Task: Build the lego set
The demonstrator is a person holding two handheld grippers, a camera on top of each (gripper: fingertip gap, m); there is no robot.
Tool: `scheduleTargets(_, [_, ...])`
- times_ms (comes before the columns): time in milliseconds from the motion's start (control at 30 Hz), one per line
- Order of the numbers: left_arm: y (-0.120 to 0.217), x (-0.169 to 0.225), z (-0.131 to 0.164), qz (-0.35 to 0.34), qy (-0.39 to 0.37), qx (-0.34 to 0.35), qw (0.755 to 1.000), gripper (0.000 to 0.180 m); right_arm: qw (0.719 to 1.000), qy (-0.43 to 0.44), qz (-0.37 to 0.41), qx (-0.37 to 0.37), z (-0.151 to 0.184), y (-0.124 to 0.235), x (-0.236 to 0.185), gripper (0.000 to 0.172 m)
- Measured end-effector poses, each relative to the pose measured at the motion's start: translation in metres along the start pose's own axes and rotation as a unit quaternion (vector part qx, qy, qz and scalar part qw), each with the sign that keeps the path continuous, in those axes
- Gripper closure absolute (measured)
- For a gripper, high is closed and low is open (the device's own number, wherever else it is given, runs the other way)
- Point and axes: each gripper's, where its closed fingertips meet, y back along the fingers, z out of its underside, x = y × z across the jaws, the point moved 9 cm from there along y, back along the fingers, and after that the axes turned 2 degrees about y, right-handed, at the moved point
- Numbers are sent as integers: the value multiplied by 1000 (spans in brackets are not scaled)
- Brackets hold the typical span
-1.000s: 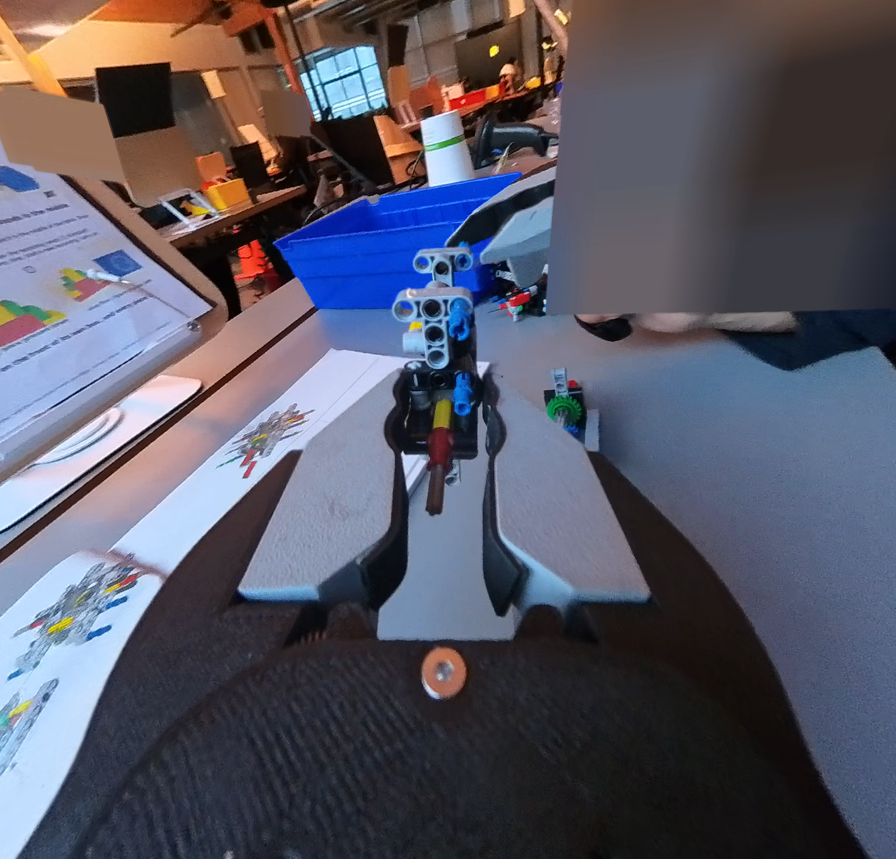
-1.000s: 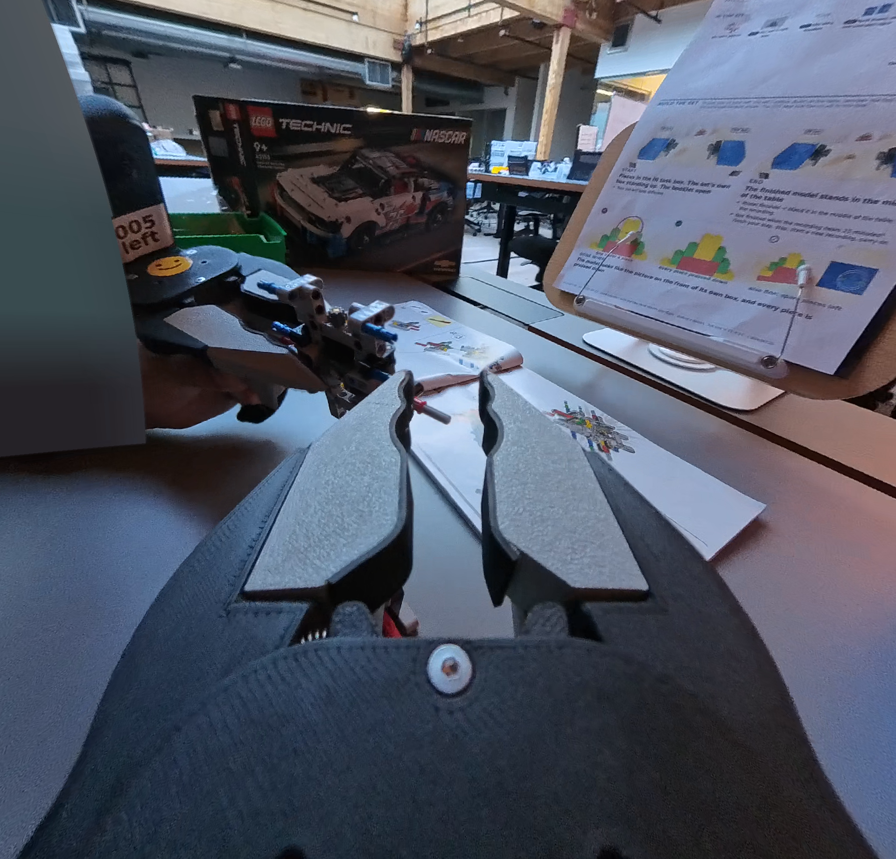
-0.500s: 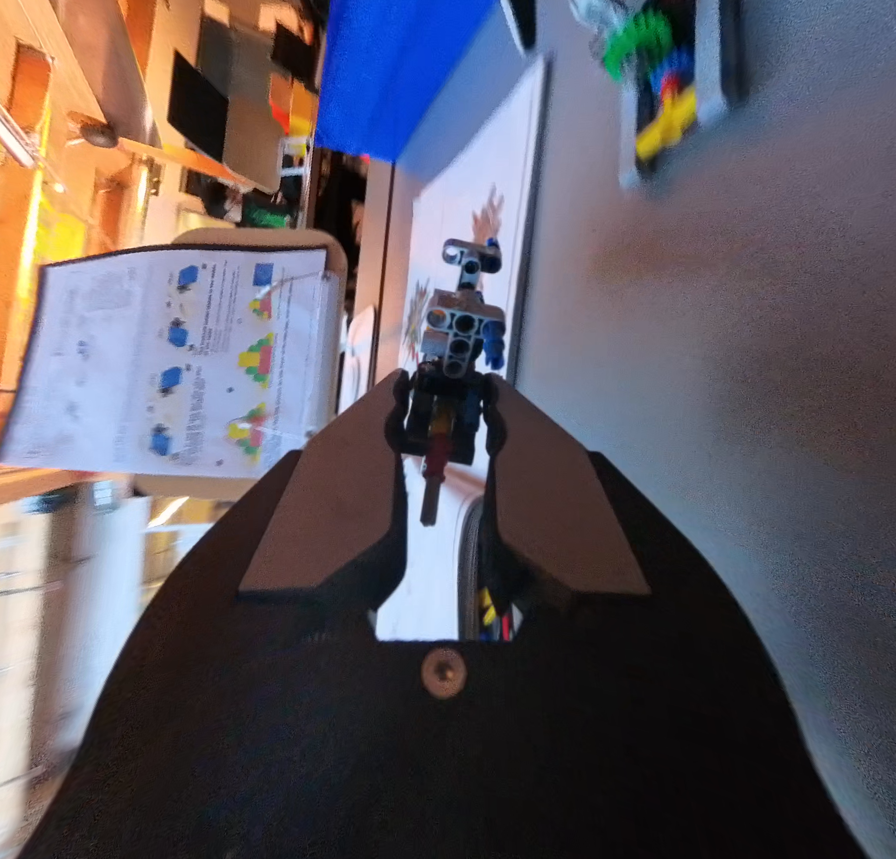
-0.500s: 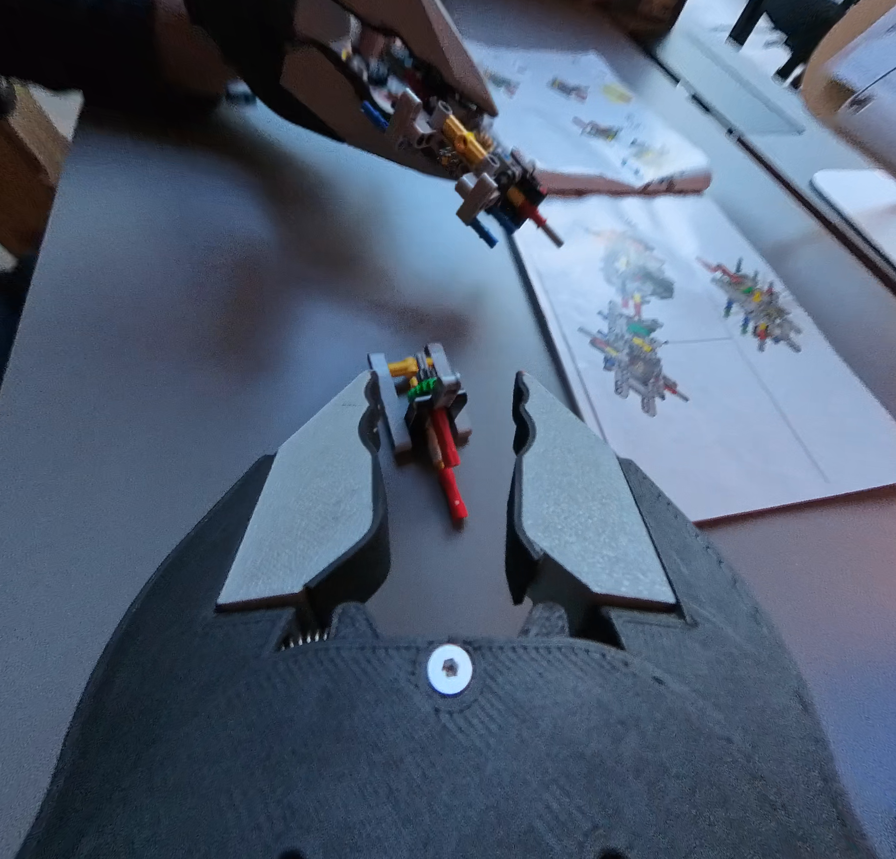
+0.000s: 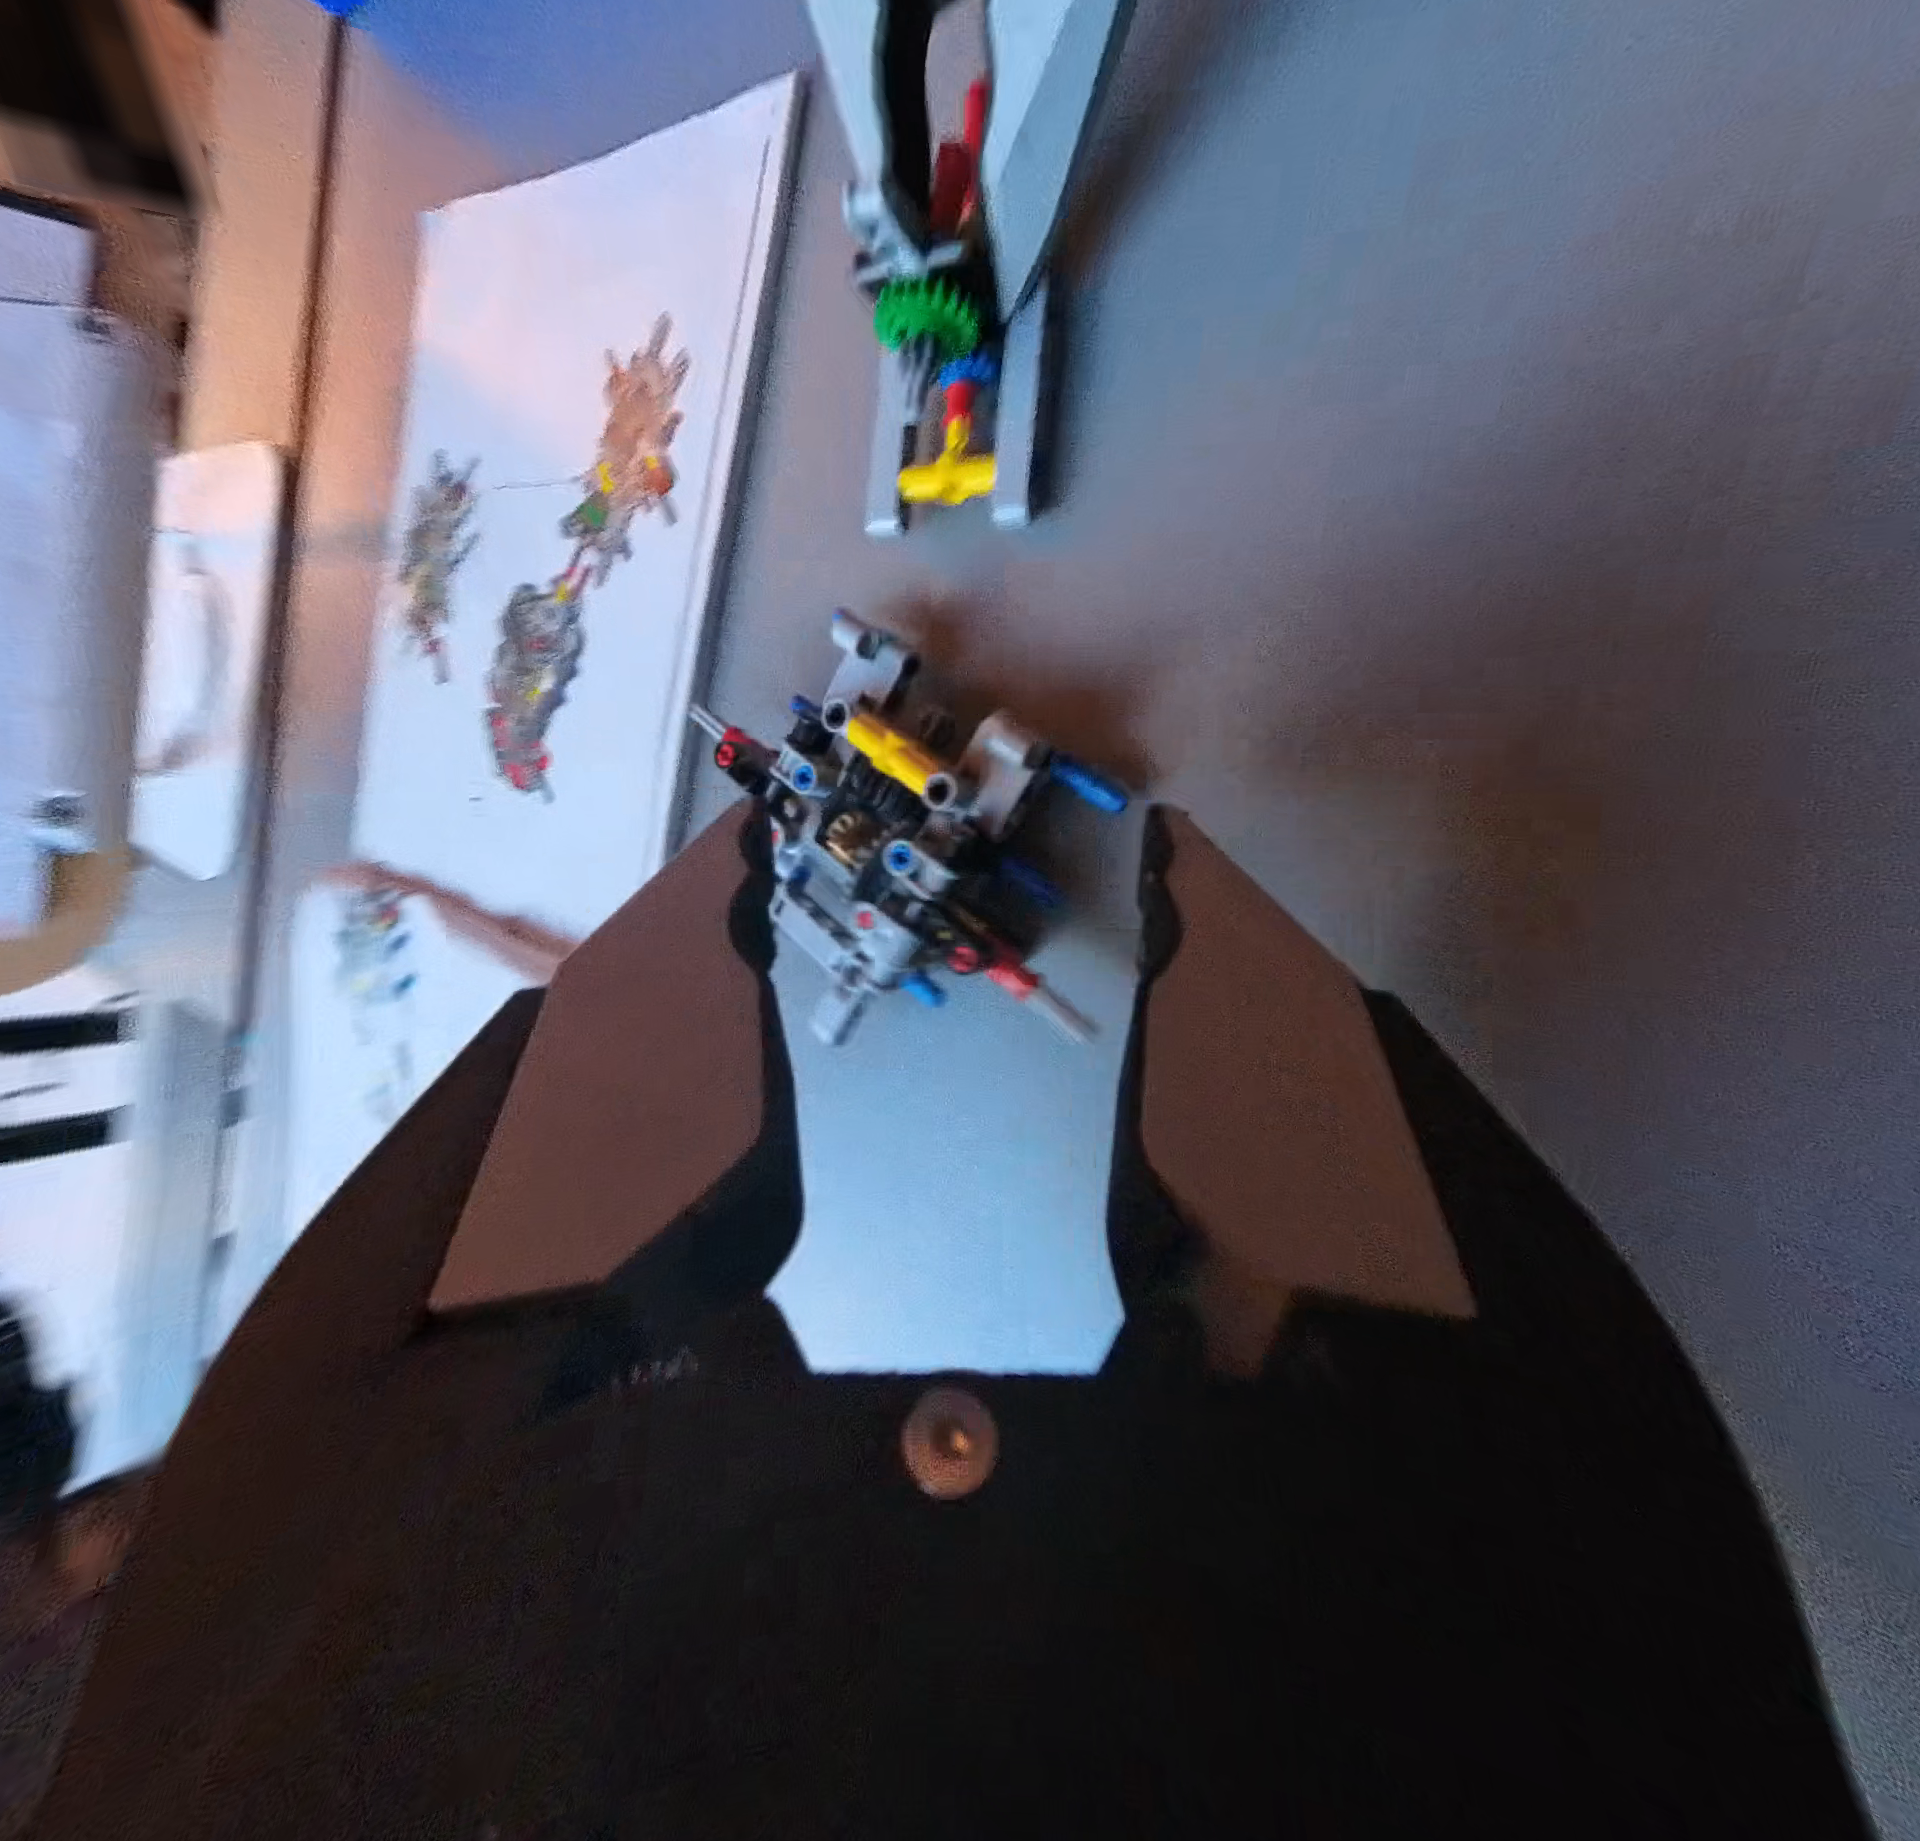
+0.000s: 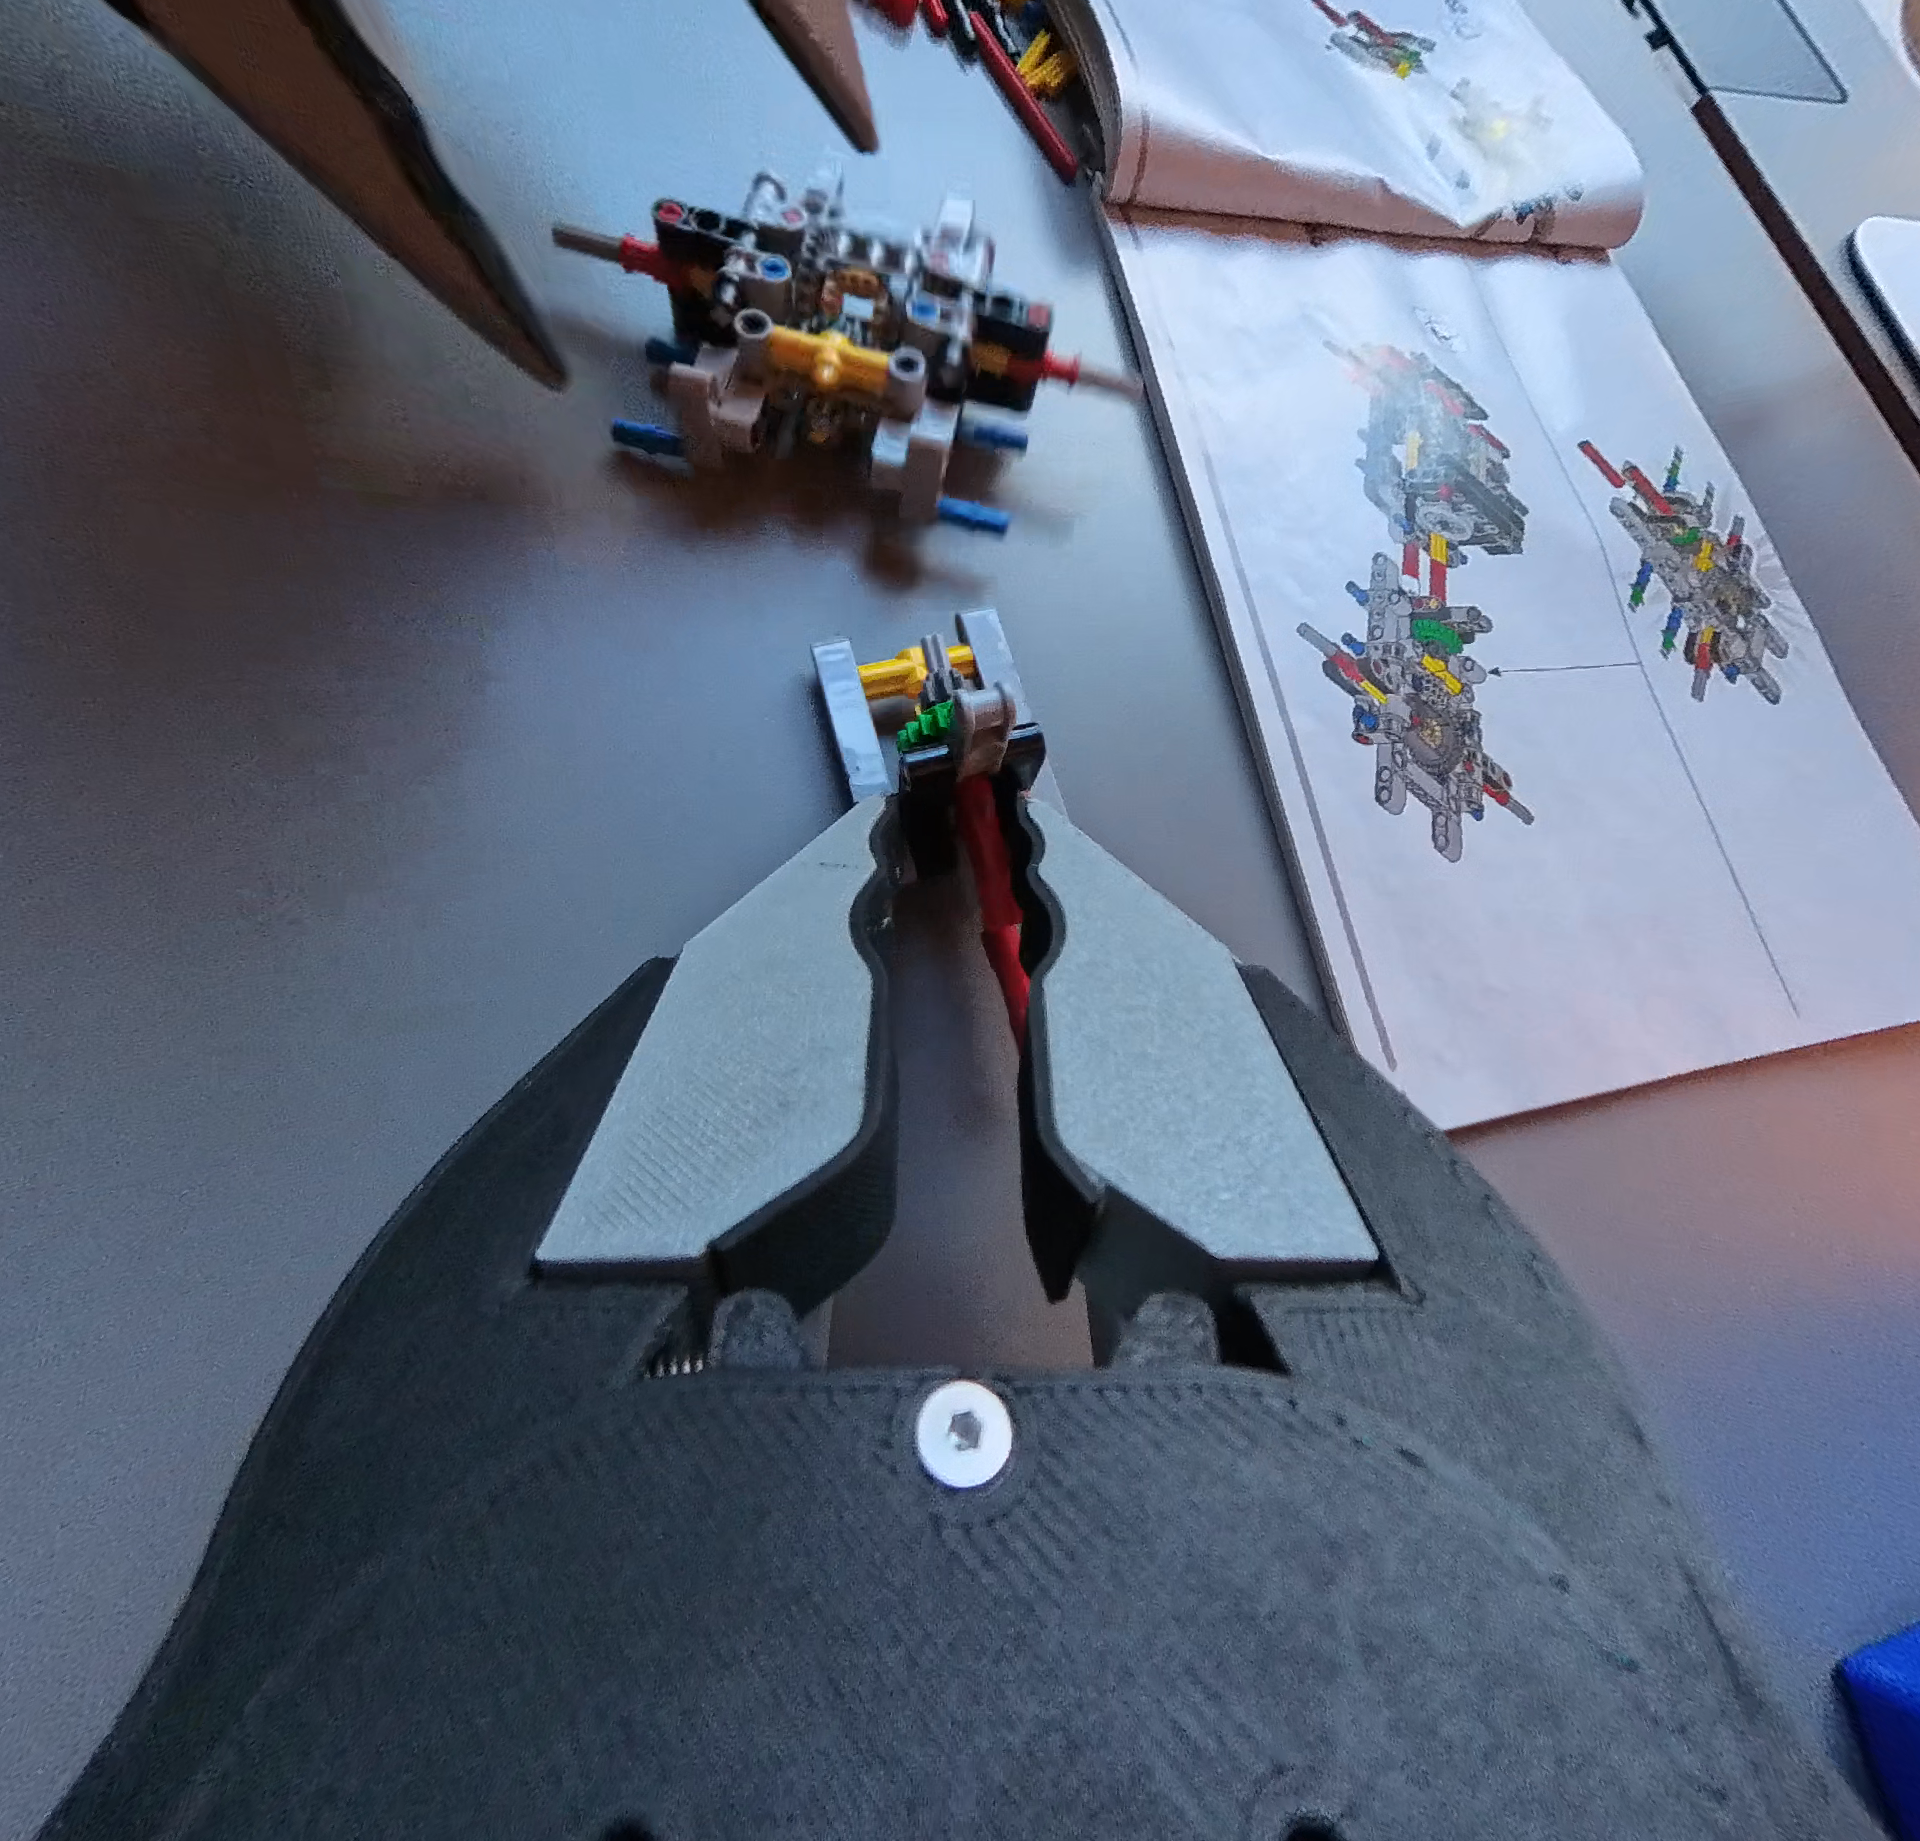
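Left wrist view: left gripper (image 5: 951,856) jaws wide apart, gripping nothing. Between the tips, on the grey table (image 5: 1455,441), lies a brick-built block (image 5: 899,835): black and grey beams, yellow connector, blue pins, red-tipped axles. Gap shows at the right pad; left pad close, contact unclear. At 12 o'clock, right gripper (image 5: 940,222) closed on a small frame (image 5: 951,399) with green gear and yellow cross-piece. Booklet (image 5: 582,503) at 10 o'clock.

Right wrist view: right gripper (image 6: 956,835) narrow, pads pressed on the small frame's (image 6: 925,711) black end; a red axle runs back between the fingers. Block (image 6: 842,357) at 12 o'clock, apart. Booklet (image 6: 1558,856) at 2 o'clock.
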Motion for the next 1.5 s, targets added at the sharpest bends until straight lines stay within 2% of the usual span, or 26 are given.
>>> scheduleTargets(67, [12, -4, -5, 62, 15, 18, 998, 115, 1000, 1, -5, 1, -3, -1, -2, 155])
scheduleTargets(167, [15, -25, 0, 89, -16, -5, 996, 116, 1000, 4, -18, 1, -5, -2, -5, 155])
scheduleTargets(233, [6, -41, 5, 88, -61, -28, 994, 112, 999, -2, -37, 6, -7, -3, -9, 156])
scheduleTargets(367, [-17, -45, -3, 186, -140, -53, 971, 111, 998, -20, -56, -4, -9, -7, -12, 156])
scheduleTargets(533, [-46, -50, -14, 260, -158, -112, 946, 100, 998, -23, -54, -13, -14, -12, -17, 156])
scheduleTargets(633, [-52, -51, -17, 296, -173, -114, 932, 108, 998, -27, -47, -15, -15, -13, -18, 156])
scheduleTargets(800, [-60, -55, -17, 331, -129, -149, 923, 110, 998, -38, -46, -18, -16, -15, -18, 156])
scheduleTargets(1033, [-61, -64, -17, 343, -54, -114, 931, 116, 998, -42, -35, -21, -16, -16, -18, 156])
scheduleTargets(1233, [-64, -61, -14, 327, -66, -136, 933, 118, 998, -48, -31, -19, -16, -17, -16, 156])
scheduleTargets(1500, [-66, -57, -13, 312, -72, -128, 939, 120, 997, -65, -38, -12, -18, -20, -16, 156])
